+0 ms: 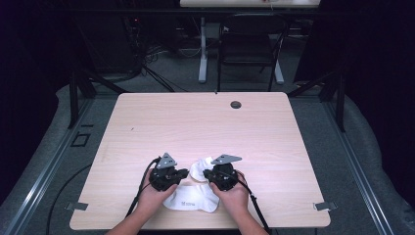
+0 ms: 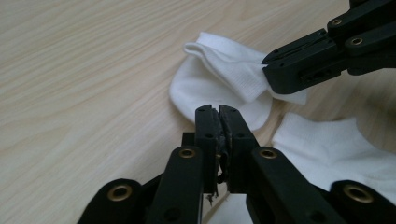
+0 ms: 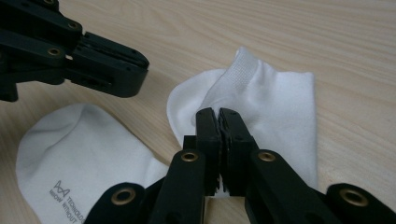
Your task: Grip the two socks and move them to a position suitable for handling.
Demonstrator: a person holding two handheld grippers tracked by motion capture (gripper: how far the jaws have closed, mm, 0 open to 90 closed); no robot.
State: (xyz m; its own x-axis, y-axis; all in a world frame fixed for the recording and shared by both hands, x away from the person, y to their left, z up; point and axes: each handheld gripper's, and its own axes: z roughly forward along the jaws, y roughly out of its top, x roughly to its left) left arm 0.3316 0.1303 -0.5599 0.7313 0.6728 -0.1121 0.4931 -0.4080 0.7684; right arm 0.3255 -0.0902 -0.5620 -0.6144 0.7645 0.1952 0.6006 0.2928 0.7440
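A: What is lying on the table [image 1: 147, 122]?

B: Two white ankle socks, both near the edge closest to the person. One sock [image 1: 199, 169] is lying folded with its ribbed cuff raised. The second sock [image 1: 191, 200] is lying flat just beside the folded one, nearer the person, with a small grey logo printed on it.

A: Where are the grippers relative to the folded sock?

B: The left gripper [image 2: 217, 112] is sitting at its near rim, with its jaws pressed together. In the left gripper view the tips are lying against the white fabric, but I cannot tell whether any cloth is caught between them. The right gripper [image 3: 218, 114] is resting over the middle of the same sock, jaws likewise clamped together, tips touching the fabric just below the cuff; whether it is pinching cloth is unclear too.

A: Any containers?

B: I am seeing no box, basket or tray on the table. A small dark round grommet [image 1: 236, 105] is sitting in the tabletop well beyond the folded sock, near the far edge.

A: And the hands?

B: Both are coming in from the near edge, one either side of the folded sock.
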